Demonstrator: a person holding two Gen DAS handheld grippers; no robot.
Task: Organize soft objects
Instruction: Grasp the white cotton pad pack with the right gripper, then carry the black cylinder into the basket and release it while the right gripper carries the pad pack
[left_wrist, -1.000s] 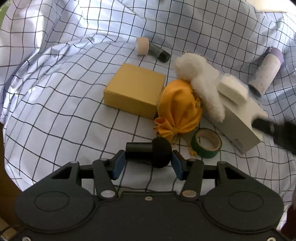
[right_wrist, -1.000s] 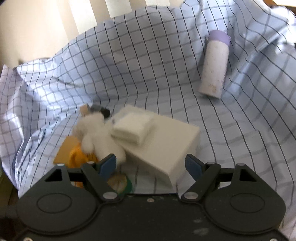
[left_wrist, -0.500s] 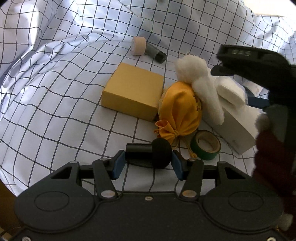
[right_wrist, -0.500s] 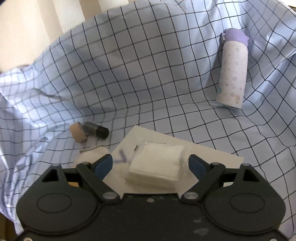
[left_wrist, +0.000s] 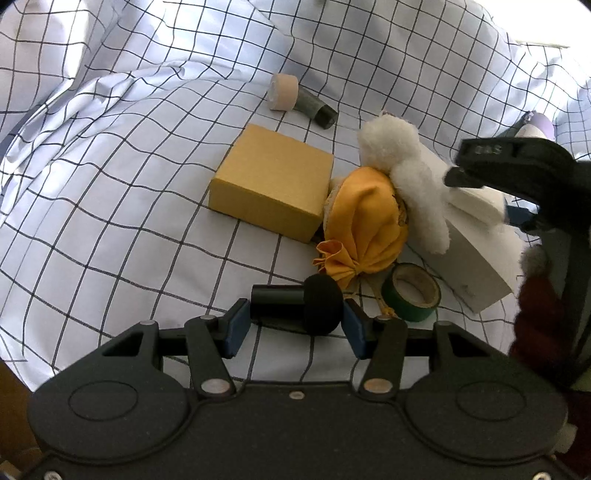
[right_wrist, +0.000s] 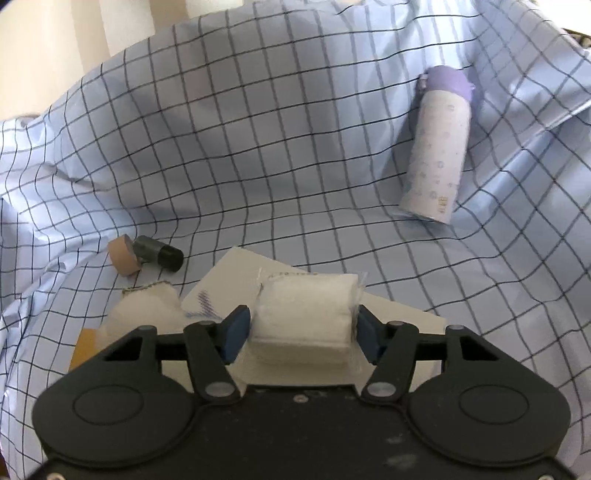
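My left gripper (left_wrist: 293, 325) is shut on a black foam-tipped cylinder (left_wrist: 299, 304), held just above the checked cloth. In front of it lie an orange cloth pouch (left_wrist: 364, 229) and a white plush toy (left_wrist: 410, 173). My right gripper (right_wrist: 303, 330) is shut on a white wrapped gauze pad (right_wrist: 304, 317) that rests on a white box (right_wrist: 391, 314). The right gripper also shows in the left wrist view (left_wrist: 517, 184), at the right over the white box (left_wrist: 476, 258). The plush toy shows at the lower left of the right wrist view (right_wrist: 144, 314).
A yellow cardboard box (left_wrist: 271, 186) sits left of the pouch. A green tape roll (left_wrist: 410, 291) lies by the white box. A beige-capped dark tube (left_wrist: 299, 99) lies farther back. A purple-capped bottle (right_wrist: 439, 147) lies on the cloth at the right.
My right gripper came forward over the white box and closed on the gauze pad. The left gripper has stayed put with the black cylinder.
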